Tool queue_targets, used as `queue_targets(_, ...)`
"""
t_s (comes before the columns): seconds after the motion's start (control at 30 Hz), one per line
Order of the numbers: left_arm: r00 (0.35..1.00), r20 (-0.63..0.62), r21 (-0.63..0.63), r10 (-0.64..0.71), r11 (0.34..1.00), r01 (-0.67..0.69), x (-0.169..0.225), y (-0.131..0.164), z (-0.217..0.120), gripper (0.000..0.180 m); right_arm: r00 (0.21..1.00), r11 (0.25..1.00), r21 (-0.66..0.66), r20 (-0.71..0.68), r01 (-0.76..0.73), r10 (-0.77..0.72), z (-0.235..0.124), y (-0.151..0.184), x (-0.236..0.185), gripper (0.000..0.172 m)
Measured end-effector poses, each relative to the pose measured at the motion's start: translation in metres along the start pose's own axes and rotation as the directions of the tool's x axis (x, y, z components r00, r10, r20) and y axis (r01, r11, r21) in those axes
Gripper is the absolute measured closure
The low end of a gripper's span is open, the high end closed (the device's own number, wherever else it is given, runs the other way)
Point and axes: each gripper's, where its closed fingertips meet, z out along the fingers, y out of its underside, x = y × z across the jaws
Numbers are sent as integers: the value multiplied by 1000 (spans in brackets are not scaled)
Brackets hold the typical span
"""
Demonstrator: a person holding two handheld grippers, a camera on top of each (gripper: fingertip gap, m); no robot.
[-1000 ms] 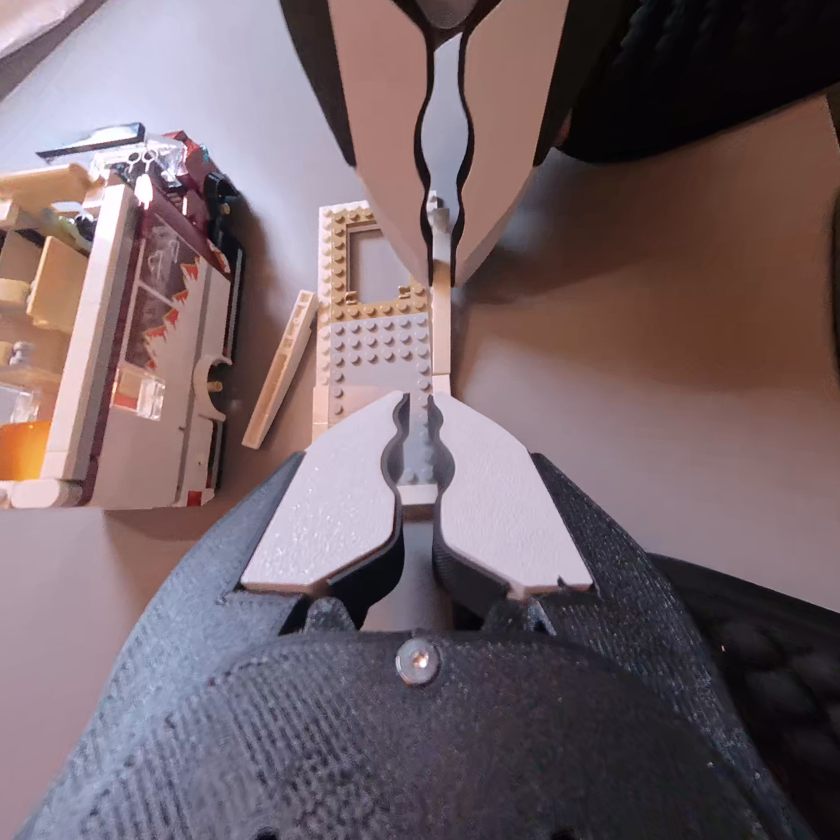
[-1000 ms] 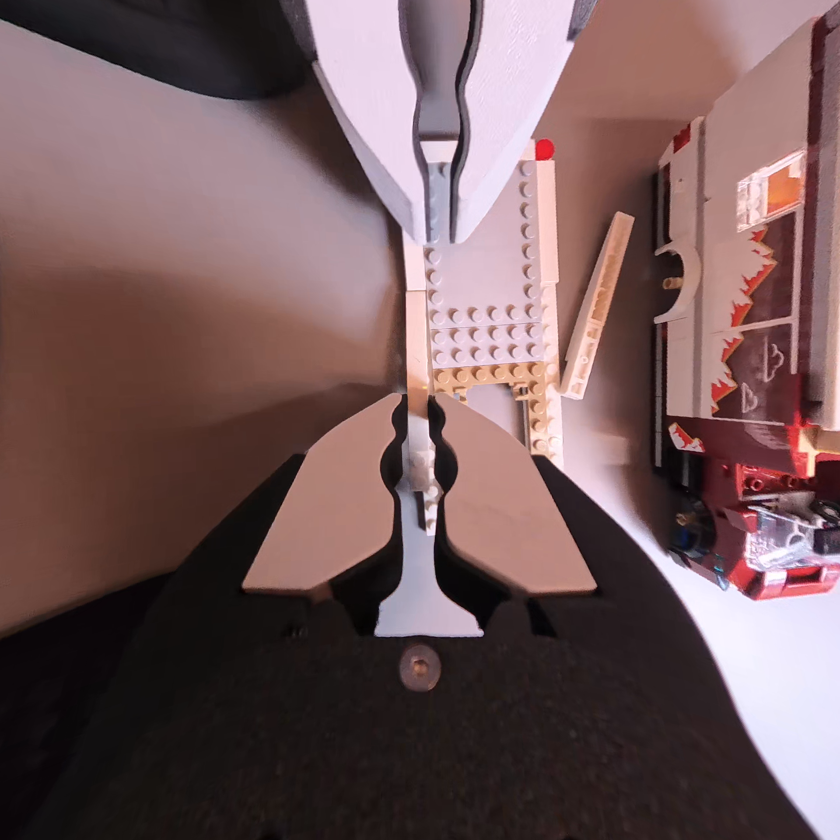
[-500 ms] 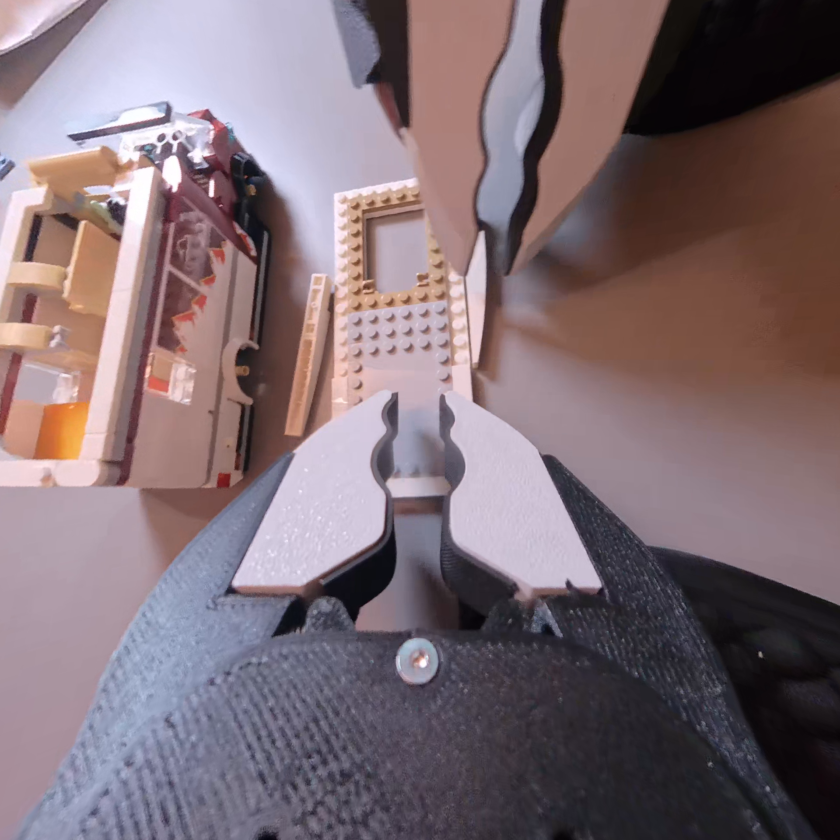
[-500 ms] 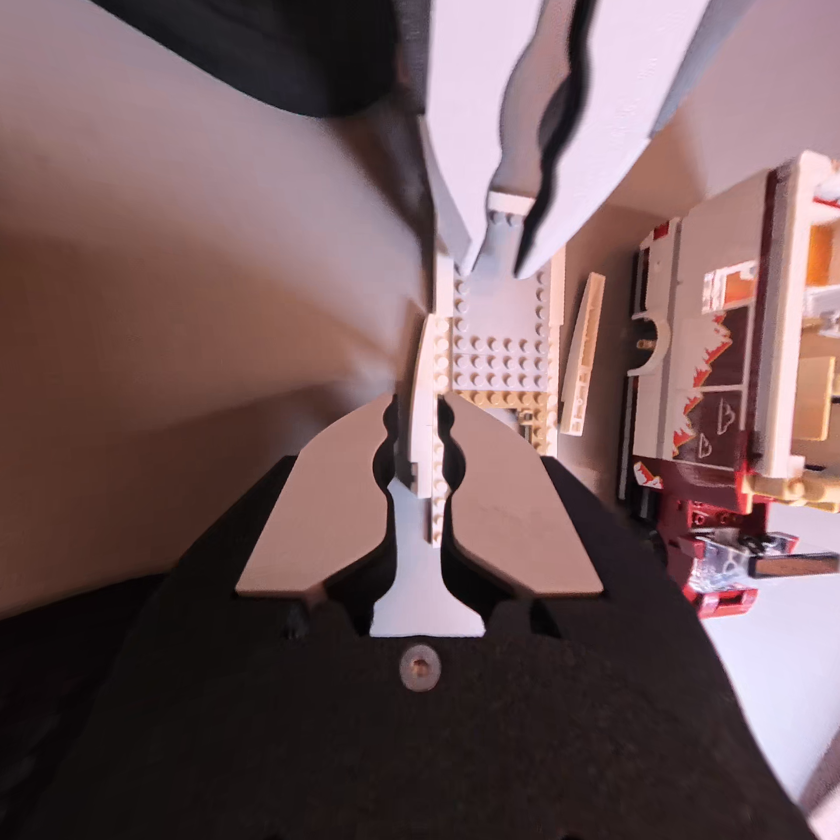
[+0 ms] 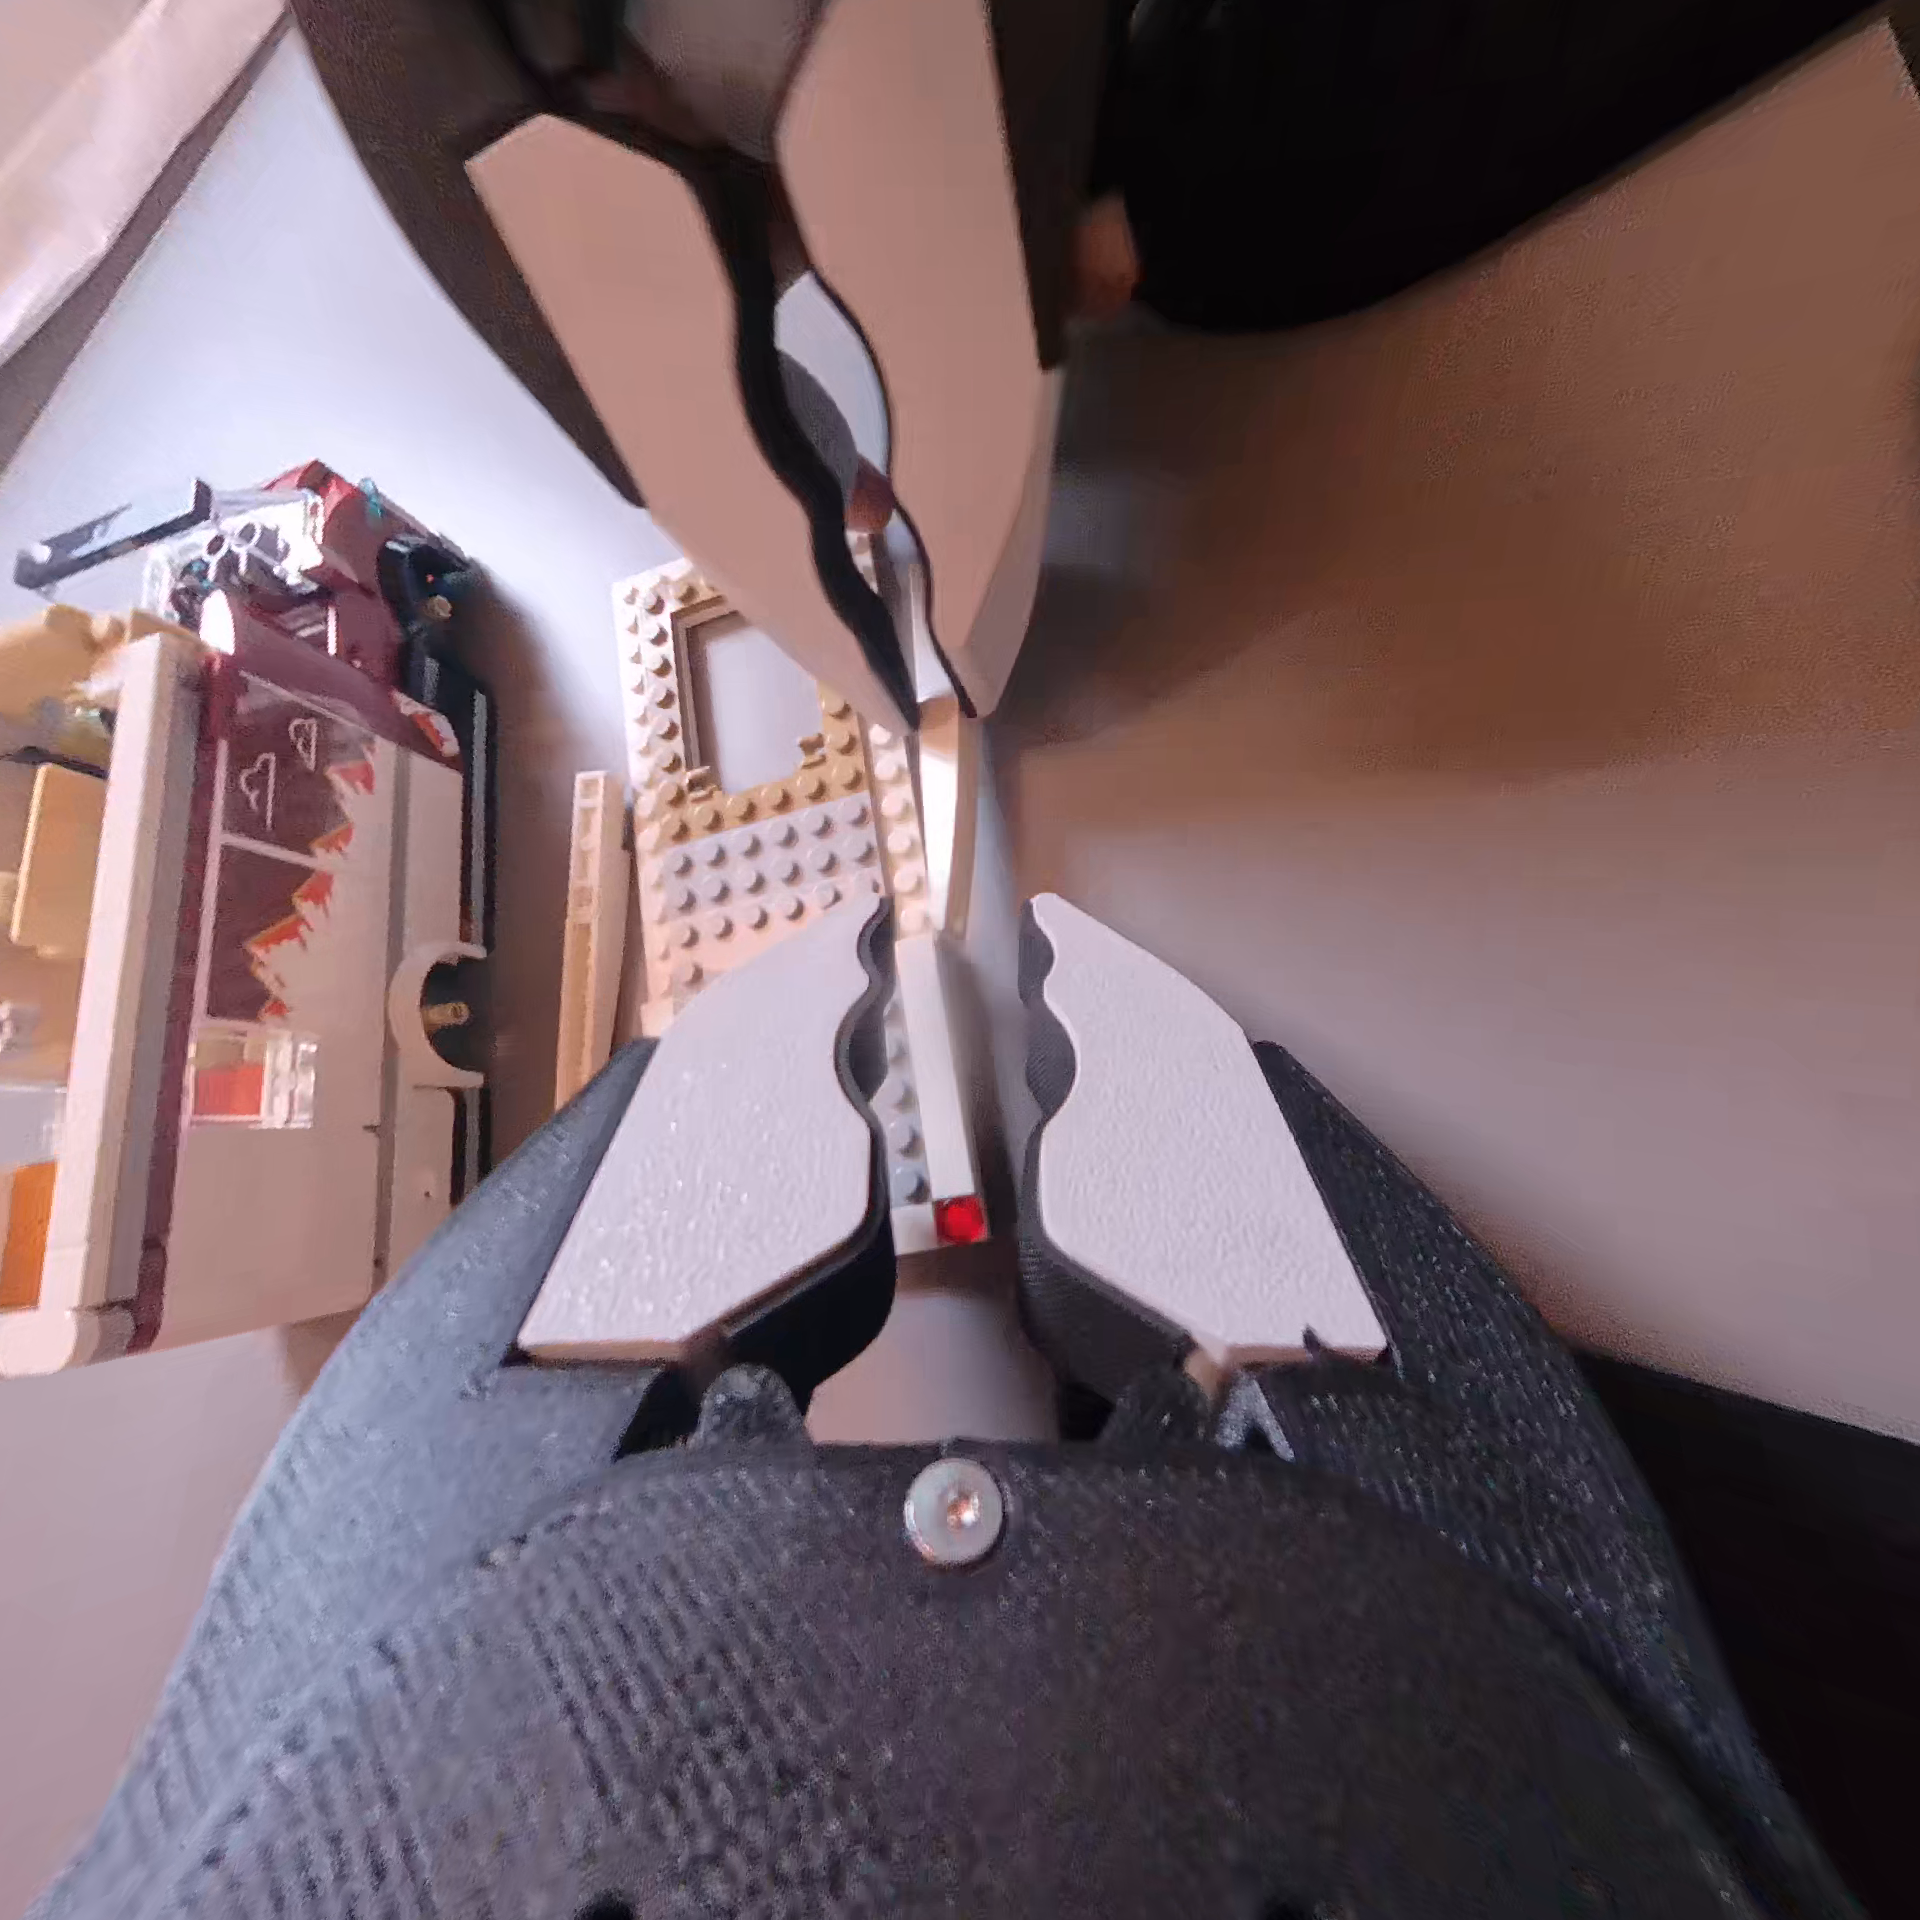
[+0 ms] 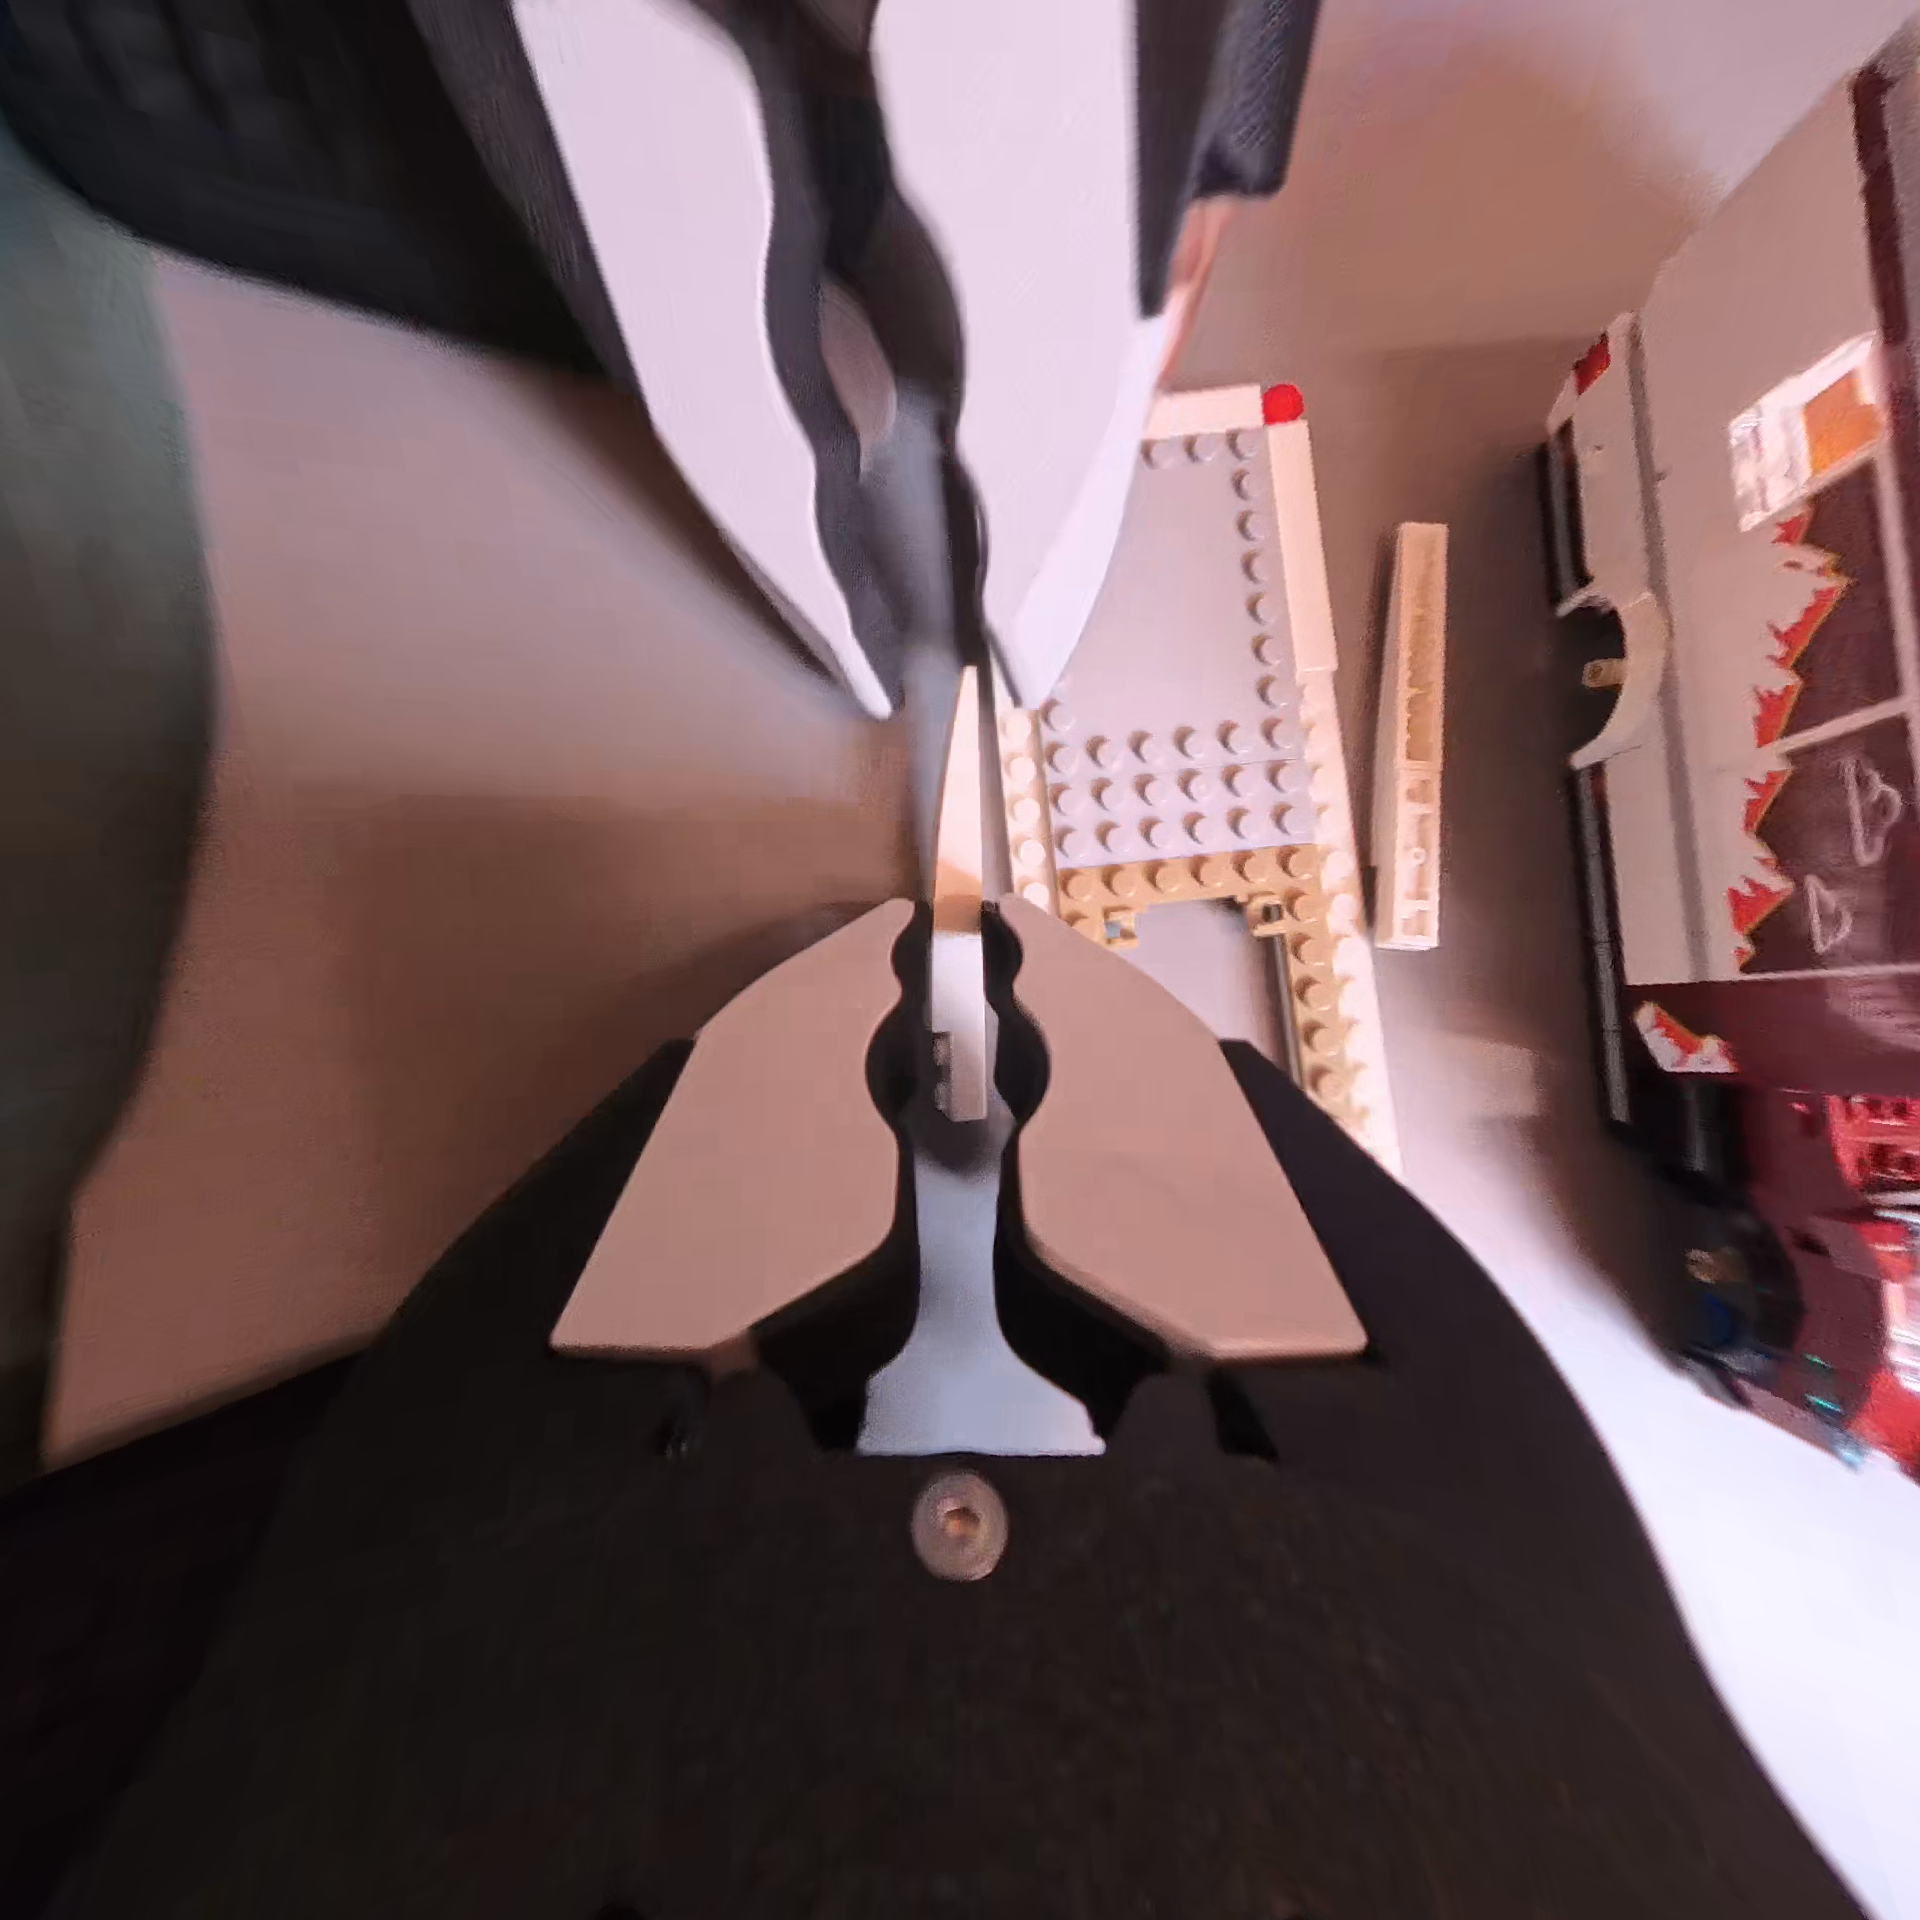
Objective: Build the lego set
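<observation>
Your left gripper (image 5: 951,914) has opened off the studded plate (image 5: 769,862); your right gripper (image 6: 951,914) grips the white slope piece (image 6: 961,831).

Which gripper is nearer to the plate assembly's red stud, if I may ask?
Left. The left gripper's open fingers straddle the red stud's end; the right gripper grips a white slope piece at the opposite end.

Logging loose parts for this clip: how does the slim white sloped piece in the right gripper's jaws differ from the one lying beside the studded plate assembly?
The gripped white sloped piece stands on edge, clamped in the right gripper; the loose white sloped piece lies on the table, untouched. The gripped one is left of the studded plate assembly, the loose one right. Both are long, slim and white.
</observation>
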Motion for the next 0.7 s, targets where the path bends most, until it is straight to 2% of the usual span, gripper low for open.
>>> queue_targets(0.07, 999, 33, 12, 27, 1000, -28, -1, -4, 1, 160, 993, 995, 61, 89, -83, 77, -6, -9, -5, 163)
queue_targets(0.13, 998, 47, 40, 49, 998, -51, -1, -10, -1, 172, 980, 986, 81, 145, -146, 133, -9, -12, -7, 163)
queue_targets(0.3, 996, 66, 75, 59, 995, -64, -2, -18, -6, 172, 941, 953, 109, 227, -282, 252, -15, -15, -7, 163)
queue_targets(0.37, 999, -6, 101, -46, 994, 46, 0, -18, -6, 172, 972, 970, 142, 158, -197, 175, -17, -17, -5, 161)
queue_targets(0.43, 977, -88, 124, -192, 971, 202, -2, -18, -8, 172, 999, 986, 166, 21, -30, 27, -21, -21, -3, 152)
queue_targets(0.57, 871, -270, 148, -410, 876, 459, -3, -22, -12, 172, 940, 961, 70, -238, 267, -244, -21, -26, -1, 151)
queue_targets(0.7, 816, -330, 148, -475, 828, 542, -4, -25, -14, 172, 904, 946, -8, -292, 323, -311, -17, -27, 3, 164)
